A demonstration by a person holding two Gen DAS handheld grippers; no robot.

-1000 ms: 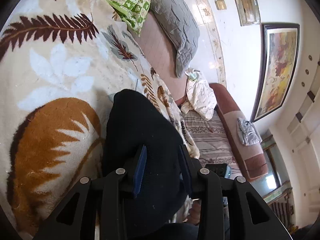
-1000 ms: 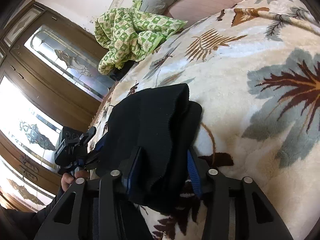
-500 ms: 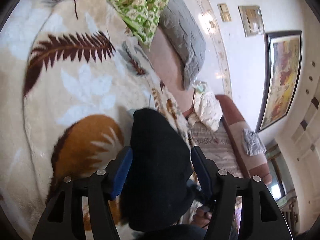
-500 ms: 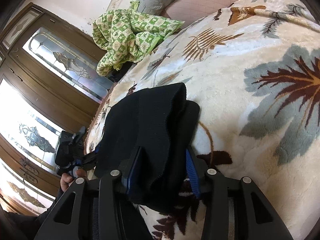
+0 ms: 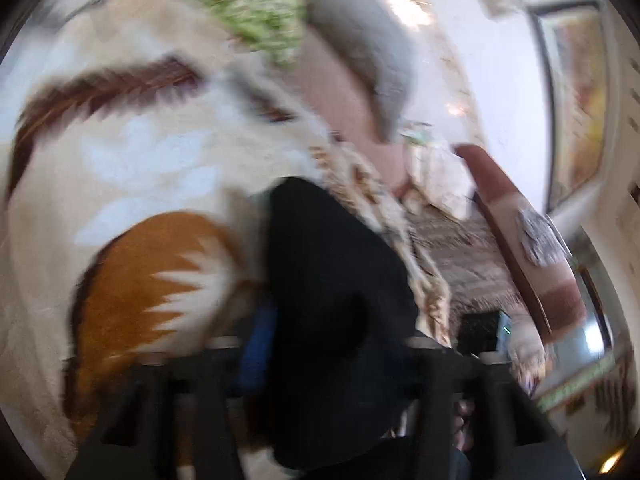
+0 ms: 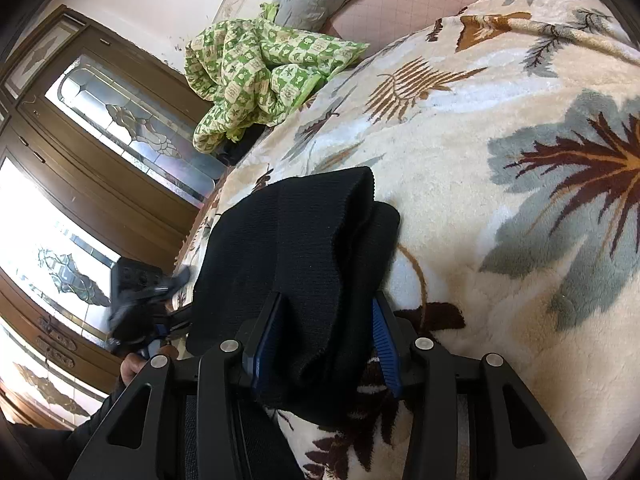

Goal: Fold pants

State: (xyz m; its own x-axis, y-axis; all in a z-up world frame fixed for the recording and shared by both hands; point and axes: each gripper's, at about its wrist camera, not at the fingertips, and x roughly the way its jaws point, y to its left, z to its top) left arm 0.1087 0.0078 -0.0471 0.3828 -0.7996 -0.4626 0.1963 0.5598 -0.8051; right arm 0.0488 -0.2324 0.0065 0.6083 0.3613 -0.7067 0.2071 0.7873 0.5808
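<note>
My right gripper (image 6: 326, 340) clamps the folded black pants (image 6: 296, 248) on the floral blanket (image 6: 500, 168); my left gripper (image 5: 332, 352) is blurred, its jaws unreadable.

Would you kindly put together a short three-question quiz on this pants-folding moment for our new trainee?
1. True or false: the black pants lie on a floral blanket.
2. Multiple choice: what sits between the blue pads of the right claw? A) the black pants B) a green quilt C) a grey pillow
3. Short answer: which camera view is motion-blurred?

Key: 1 true; 2 A; 3 the left wrist view.
</note>
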